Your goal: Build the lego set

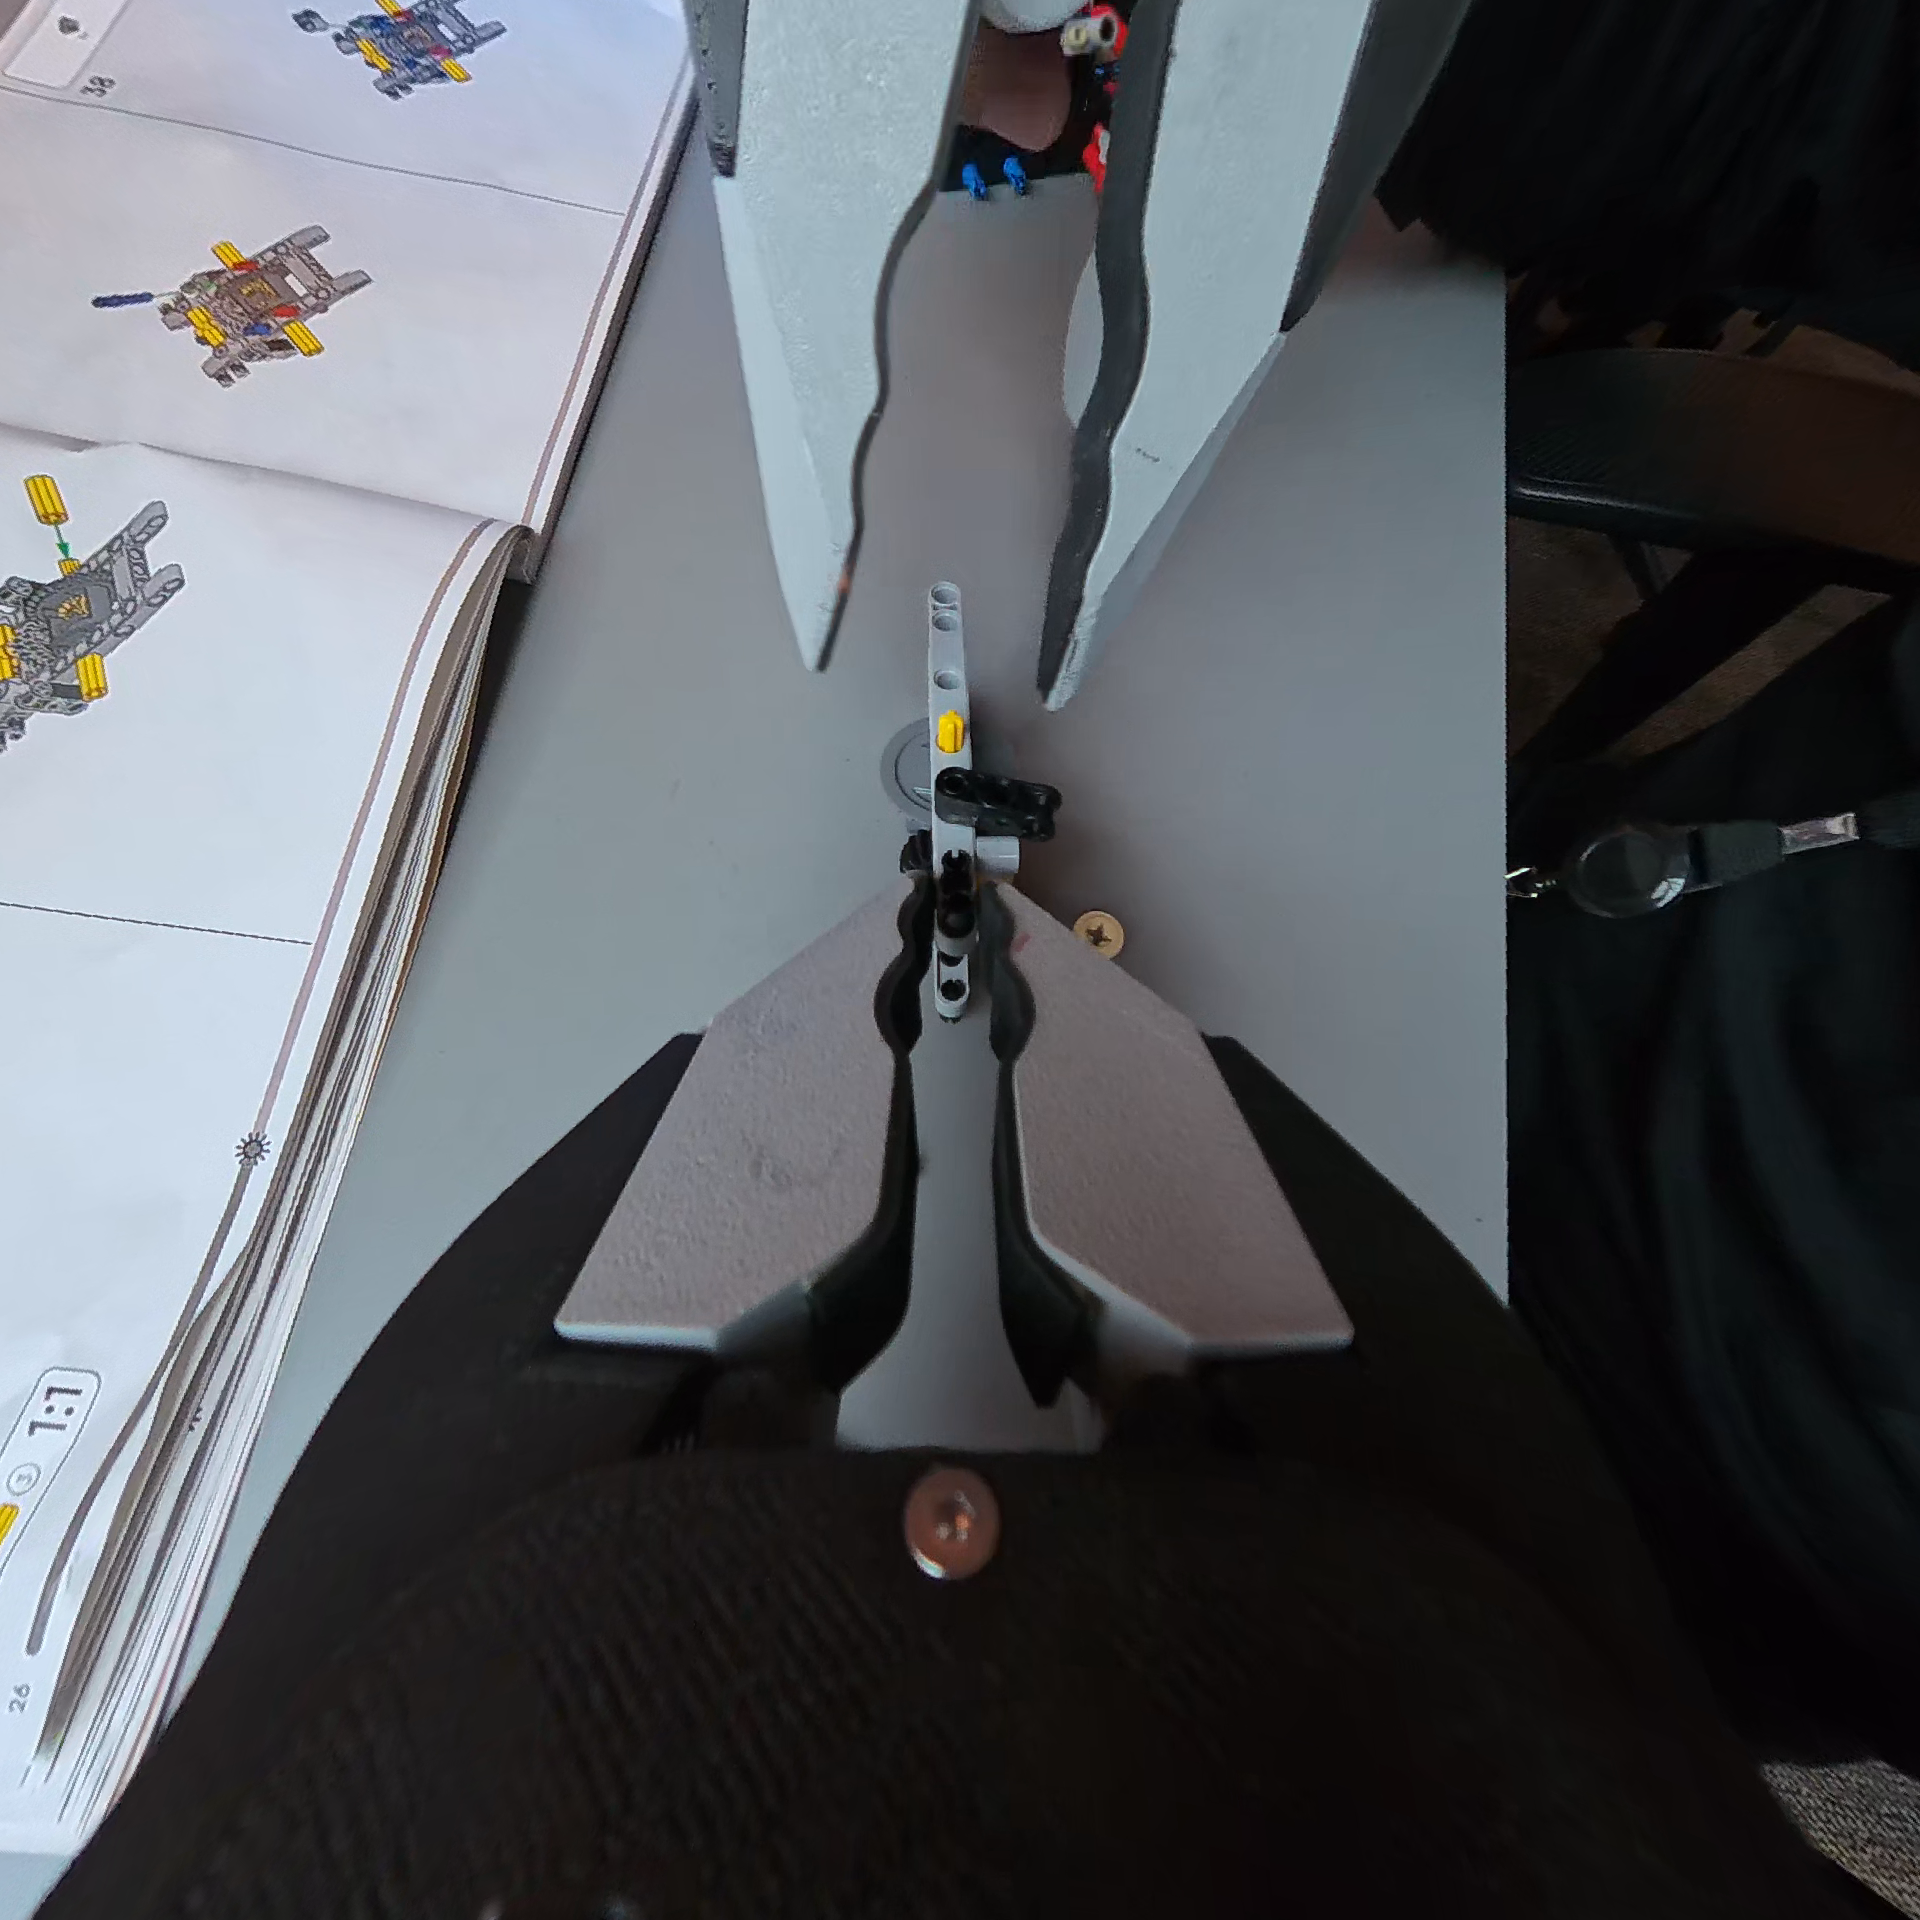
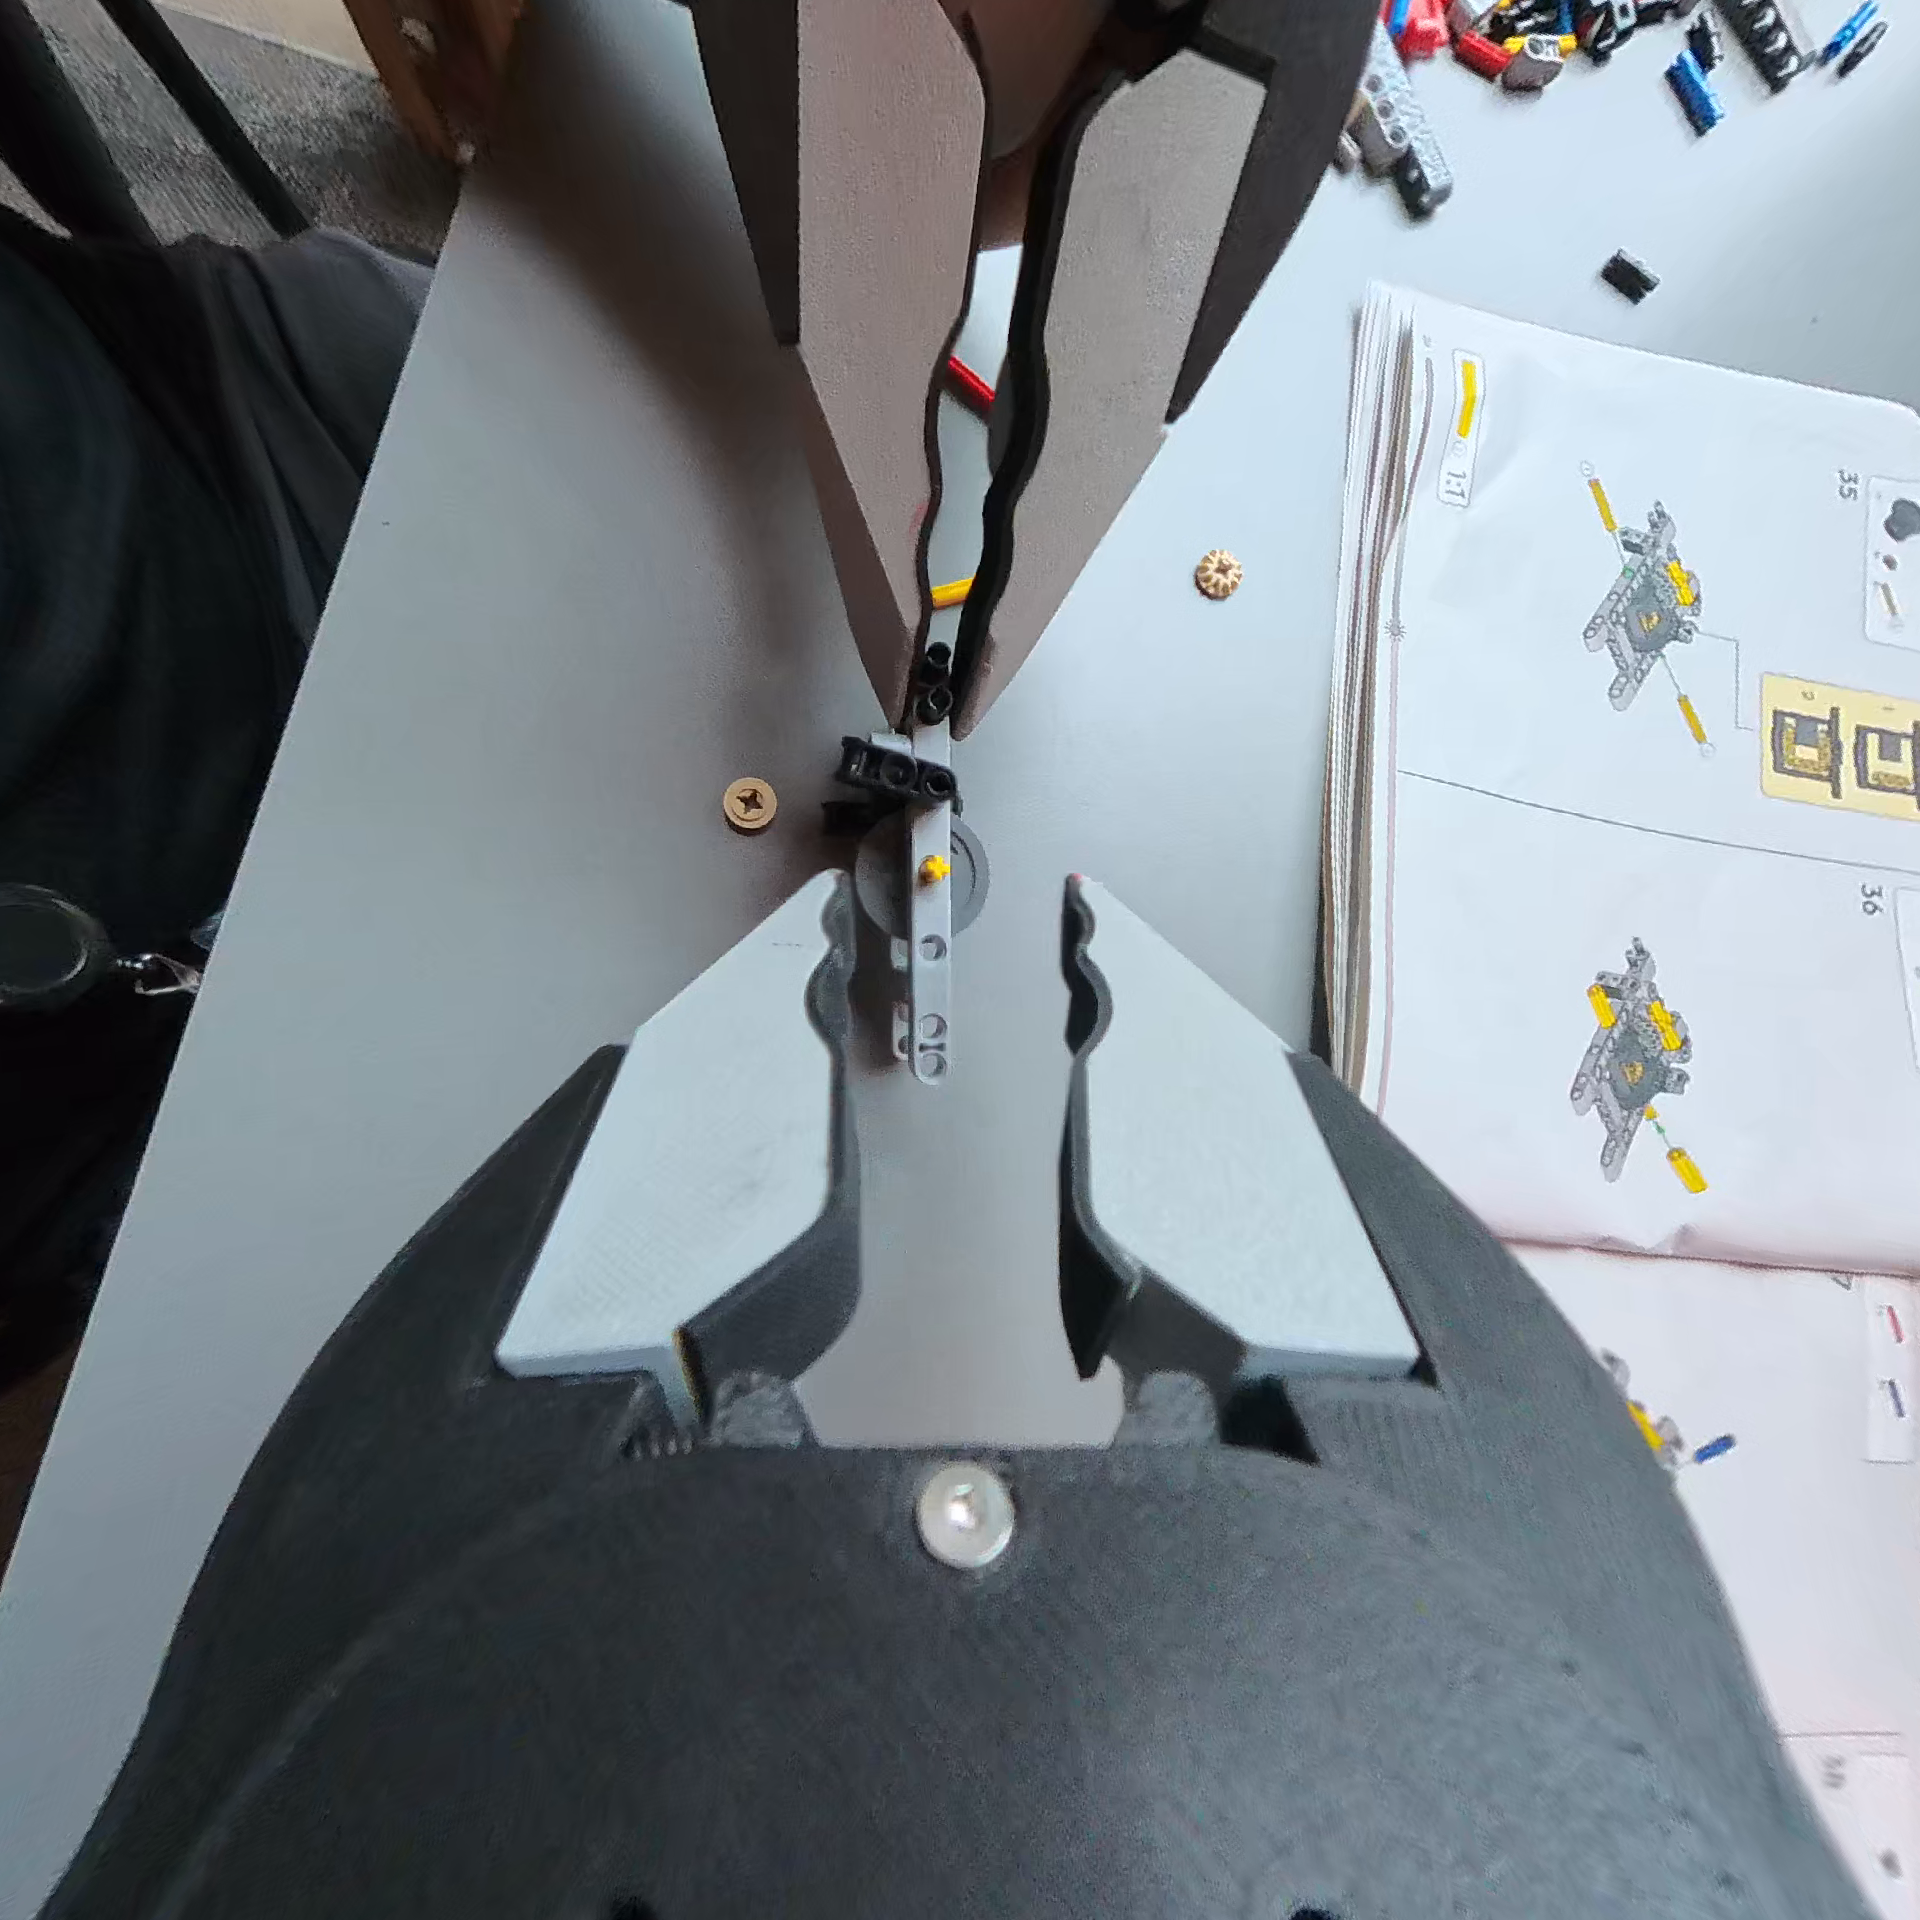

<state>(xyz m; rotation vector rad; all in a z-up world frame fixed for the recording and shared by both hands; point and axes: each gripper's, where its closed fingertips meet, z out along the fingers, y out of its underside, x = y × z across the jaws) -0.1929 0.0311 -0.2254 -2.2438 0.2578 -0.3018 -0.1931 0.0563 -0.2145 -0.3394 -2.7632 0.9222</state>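
Right now your left gripper has its jaws closed on the near end of the small lego sub-assembly: a long light-grey plastic beam with round holes, a yellow axle tip poking through it, a short black connector piece crossing it to the right, and a dark-grey disc behind. The beam stands on edge between the jaws and runs straight ahead of them, just above the pale grey counter.

Beyond its free end, your right gripper faces it with jaws wide apart and holding nothing. In the right wrist view the beam's free end already lies between those jaws, close against the left one, though I cannot tell whether it touches.

So the step in hand looks like a two-gripper hold or a handover of the sub-assembly. Your next move probably calls for centring the beam between the open jaws, then closing gently on its flat faces, clear of the yellow axle.

To the right of the left jaws a small tan round piece with a cross-shaped hole lies on the counter. Further left, the open paper instruction booklet shows the build. Farthest off, a heap of loose red, blue and black parts waits.
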